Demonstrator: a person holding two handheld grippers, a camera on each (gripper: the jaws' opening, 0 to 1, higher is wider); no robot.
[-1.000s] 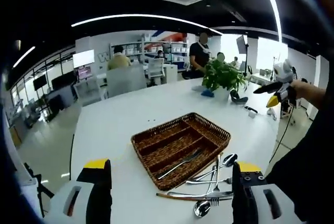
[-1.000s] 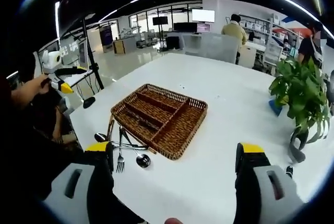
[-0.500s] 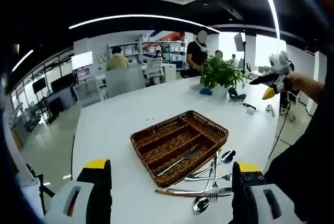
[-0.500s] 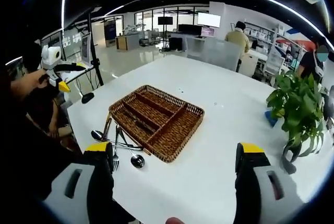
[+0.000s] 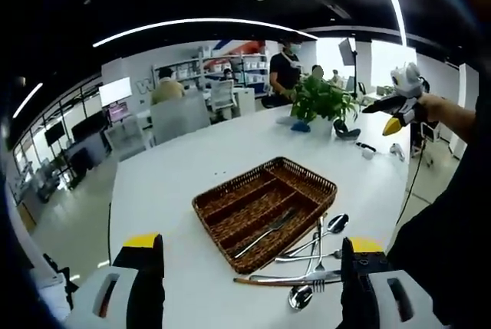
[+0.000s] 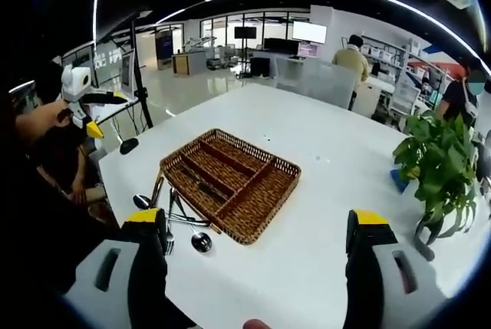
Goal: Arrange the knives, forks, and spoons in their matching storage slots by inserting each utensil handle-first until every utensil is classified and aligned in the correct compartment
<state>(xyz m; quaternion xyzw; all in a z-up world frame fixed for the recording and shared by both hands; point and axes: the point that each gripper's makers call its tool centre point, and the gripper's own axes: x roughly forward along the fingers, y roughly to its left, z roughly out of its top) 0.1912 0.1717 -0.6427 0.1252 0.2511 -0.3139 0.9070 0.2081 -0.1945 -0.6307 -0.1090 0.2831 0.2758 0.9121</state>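
The wicker tray [image 5: 265, 210] has barely shifted; both tools spread, empty; plant [image 6: 437, 162] probably beyond.

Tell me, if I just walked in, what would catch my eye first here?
Probably the brown wicker tray with divided slots in the middle of the big white table, one piece of cutlery already lying inside it. Right beside its near edge sits a jumbled pile of loose spoons and forks. Farther back, a leafy green potted plant stands on the same table.
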